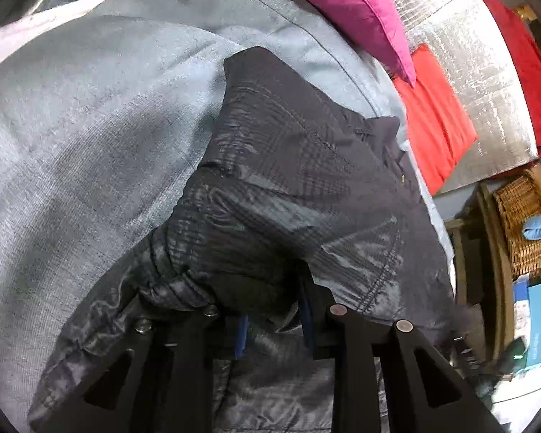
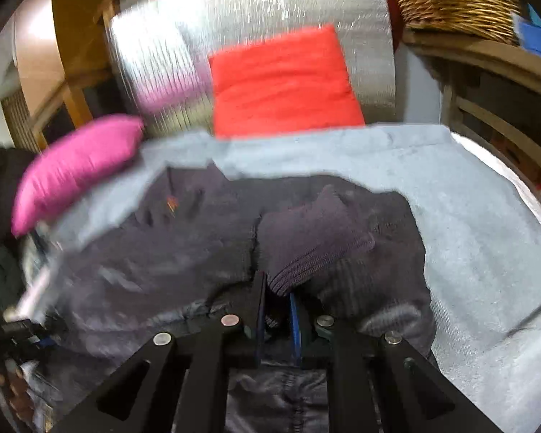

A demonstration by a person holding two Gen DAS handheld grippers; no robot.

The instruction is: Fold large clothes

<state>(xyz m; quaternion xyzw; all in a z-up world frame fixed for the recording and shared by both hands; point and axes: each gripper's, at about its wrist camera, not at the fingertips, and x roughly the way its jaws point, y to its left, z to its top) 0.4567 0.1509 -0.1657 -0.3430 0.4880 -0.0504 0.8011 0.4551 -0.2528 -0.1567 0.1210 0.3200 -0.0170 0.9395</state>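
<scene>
A: How far had the folding got?

B: Partway, by my reading. The dark jacket [image 2: 205, 238] lay bunched on the pale grey blanket [image 2: 487, 216], near the edge where the person stood, with a red cushion [image 2: 285, 83] and a pink cushion [image 2: 75, 169] at the far side. It was no neat rectangle; one ribbed cuff [image 2: 313, 238] had been brought across the body.

A: And the tools?

B: The right gripper [image 2: 277, 310] was clenched on that cuff, knit pinched between its pads. The left gripper [image 1: 272, 310] had shiny jacket fabric gathered between its fingers; its jaws stood fairly narrow, seemingly gripping that bunch, though the contact itself was hidden by cloth.

A: What was left?

B: I judged most of it: laying the sleeves flat, squaring the body, then the final folds.
</scene>
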